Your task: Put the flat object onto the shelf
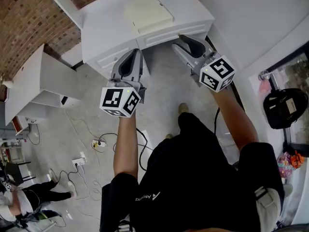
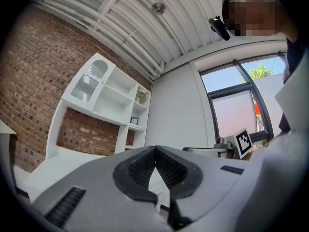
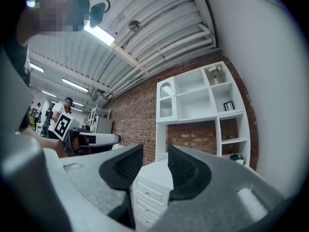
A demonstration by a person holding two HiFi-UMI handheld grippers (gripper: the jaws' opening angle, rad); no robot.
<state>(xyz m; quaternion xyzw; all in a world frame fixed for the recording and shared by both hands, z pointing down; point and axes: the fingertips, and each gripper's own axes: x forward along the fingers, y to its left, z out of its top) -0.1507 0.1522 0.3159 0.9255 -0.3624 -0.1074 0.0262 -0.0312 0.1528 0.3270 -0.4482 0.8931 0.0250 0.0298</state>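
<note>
Flat object (image 1: 148, 14), cream-coloured, is lying on top of the white desk (image 1: 104, 35). Your right gripper (image 1: 185, 37) is at the desk's front edge, jaws narrowly apart with nothing between them. Your left gripper (image 1: 134, 53) is alongside it, jaws closed together and empty.

A pale cream flat object (image 1: 148, 14) is lying flat on the white worktop (image 1: 104, 33) of the shelf unit (image 3: 200, 98). It is sitting roughly square to the front edge, just above the drawers (image 1: 161, 34). Its outline is showing a slight step, as if two thin layers are resting one on the other, a little offset. The white shelf unit is standing against a brick wall (image 3: 135, 105), its open compartments rising above the worktop.
</note>
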